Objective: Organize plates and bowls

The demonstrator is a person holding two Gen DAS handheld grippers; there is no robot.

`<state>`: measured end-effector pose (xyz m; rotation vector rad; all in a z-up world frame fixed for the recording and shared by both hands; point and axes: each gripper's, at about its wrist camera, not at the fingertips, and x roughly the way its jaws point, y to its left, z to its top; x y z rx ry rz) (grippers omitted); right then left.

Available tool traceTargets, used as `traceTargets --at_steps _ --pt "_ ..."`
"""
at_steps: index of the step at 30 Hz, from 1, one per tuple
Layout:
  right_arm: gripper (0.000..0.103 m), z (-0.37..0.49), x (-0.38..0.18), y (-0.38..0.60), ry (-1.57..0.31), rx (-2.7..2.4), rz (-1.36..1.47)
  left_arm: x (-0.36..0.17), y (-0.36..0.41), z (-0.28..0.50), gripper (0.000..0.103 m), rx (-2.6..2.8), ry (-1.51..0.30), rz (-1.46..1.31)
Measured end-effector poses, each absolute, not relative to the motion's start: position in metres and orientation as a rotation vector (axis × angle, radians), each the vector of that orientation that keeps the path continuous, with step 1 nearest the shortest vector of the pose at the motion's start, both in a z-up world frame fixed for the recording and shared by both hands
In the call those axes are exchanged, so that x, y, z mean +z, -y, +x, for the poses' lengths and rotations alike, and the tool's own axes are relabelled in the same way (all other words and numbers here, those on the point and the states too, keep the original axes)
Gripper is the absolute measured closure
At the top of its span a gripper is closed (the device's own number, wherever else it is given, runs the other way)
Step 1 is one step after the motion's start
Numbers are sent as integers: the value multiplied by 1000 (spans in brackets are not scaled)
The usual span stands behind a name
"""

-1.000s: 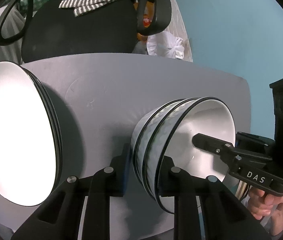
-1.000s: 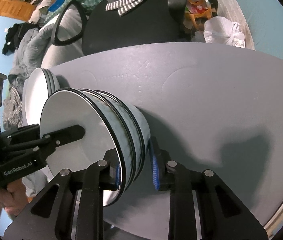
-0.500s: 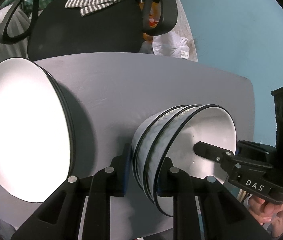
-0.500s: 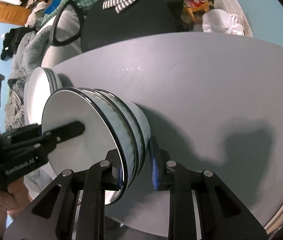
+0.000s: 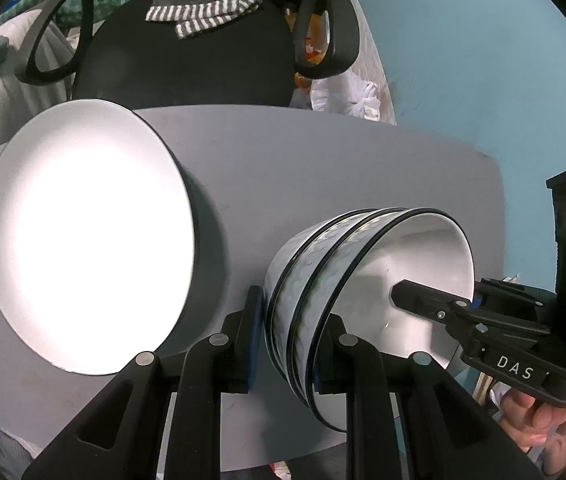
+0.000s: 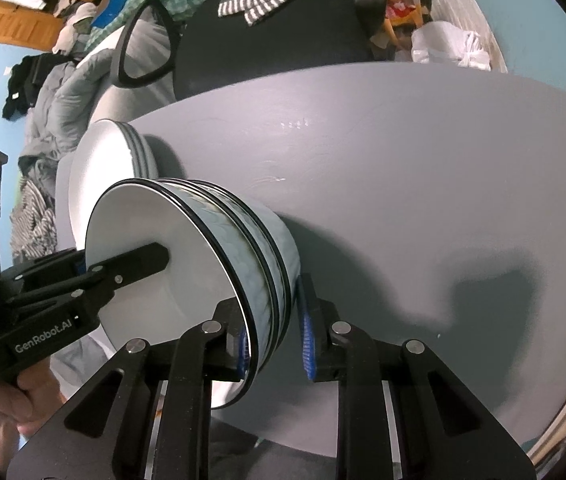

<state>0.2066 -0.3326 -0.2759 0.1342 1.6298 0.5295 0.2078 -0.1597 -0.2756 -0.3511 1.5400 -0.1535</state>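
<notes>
Plates lie stacked on the grey table, to the left of the bowls. Left gripper and right gripper both pinch the bowl stack's opposite rims, left one nearer the plates.

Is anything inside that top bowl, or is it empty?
Empty, as far as shows. The top bowl's white inside is bare in both views; only one finger of each gripper reaches into it. The bowls nested beneath are hidden.
</notes>
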Motion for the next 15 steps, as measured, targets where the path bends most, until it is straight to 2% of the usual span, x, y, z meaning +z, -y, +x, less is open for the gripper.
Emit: traceTargets --at_steps 15 --pt "83 205 -244 300 -1562 567 110 -244 122 202 85 -126 -1468 -347"
